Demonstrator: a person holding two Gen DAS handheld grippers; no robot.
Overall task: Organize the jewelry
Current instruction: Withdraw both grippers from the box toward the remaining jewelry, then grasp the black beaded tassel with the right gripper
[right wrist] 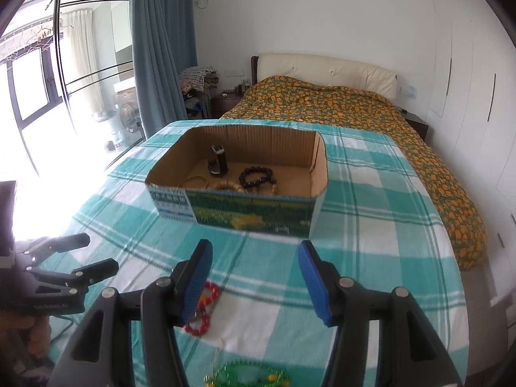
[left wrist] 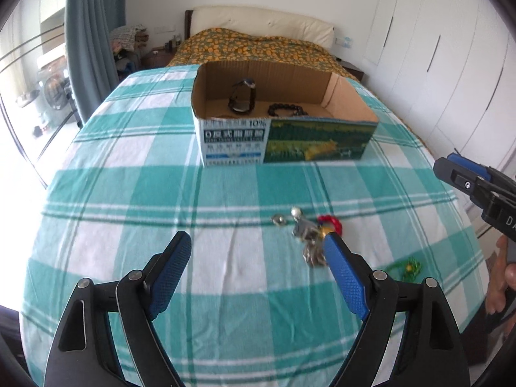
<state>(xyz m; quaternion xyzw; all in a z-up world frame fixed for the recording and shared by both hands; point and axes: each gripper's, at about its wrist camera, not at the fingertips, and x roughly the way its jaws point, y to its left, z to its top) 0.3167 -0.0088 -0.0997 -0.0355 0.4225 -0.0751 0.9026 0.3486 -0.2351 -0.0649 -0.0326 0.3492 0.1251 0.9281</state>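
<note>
Jaws of the left gripper (left wrist: 258, 258) and right gripper (right wrist: 254, 267) gaped empty, so the red bead bracelet (left wrist: 329, 222), lying tangled with silvery trinkets (left wrist: 306, 242) short of the open cardboard box (left wrist: 283, 142), probably wanted separating before any pinch.

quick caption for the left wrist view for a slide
Open left tongs hover over a silver trinket cluster on the checked cloth, cardboard box ahead.

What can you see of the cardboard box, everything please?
The cardboard box is a shallow, open-topped tray of brown corrugated card, its outside printed green with a white-and-blue text panel. It sits flat on the checked cloth, beyond both grippers and untouched by them. Inside lie a watch, a dark bead bracelet and pale beads.
</note>
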